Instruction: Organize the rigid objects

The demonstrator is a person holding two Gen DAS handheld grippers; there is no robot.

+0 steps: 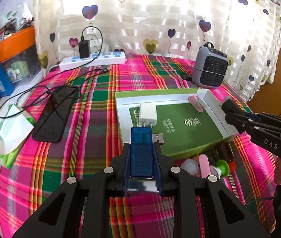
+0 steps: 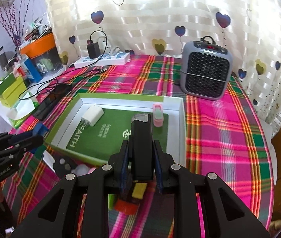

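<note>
Plaid tablecloth [image 1: 92,119] in pink, green and purple across the whole table, with a heart-print curtain [image 1: 140,19] behind. On the cloth, toward the right, a shallow green box [image 2: 65,119] with white inner walls and a green card on its floor. Behind the box, a grey heater [image 2: 206,71], upright. At the far edge, a white power strip [image 1: 92,59] with a black adapter [image 1: 84,49] plugged in. Left of the box, a black phone [image 1: 55,115] flat on the cloth, a thin black cable across it.

Inside the box: a white charger [image 2: 92,116] near the left wall, a small pink clip [image 2: 157,117] near the back right corner.

Left gripper [image 1: 142,158] pressed together on a blue USB stick [image 1: 141,154], held in the air just before the near left edge of the box, with the metal plug out to the right. Right gripper [image 2: 141,156] pinching a black lighter [image 2: 141,146], raised over the near edge of the box, the clear end forward.

Below the grippers, in front of the box, some small items on the cloth: a pink nail file [image 1: 204,164], a green and white piece [image 1: 222,167], a yellow block [image 2: 139,190] and a red one [image 2: 125,206].
</note>
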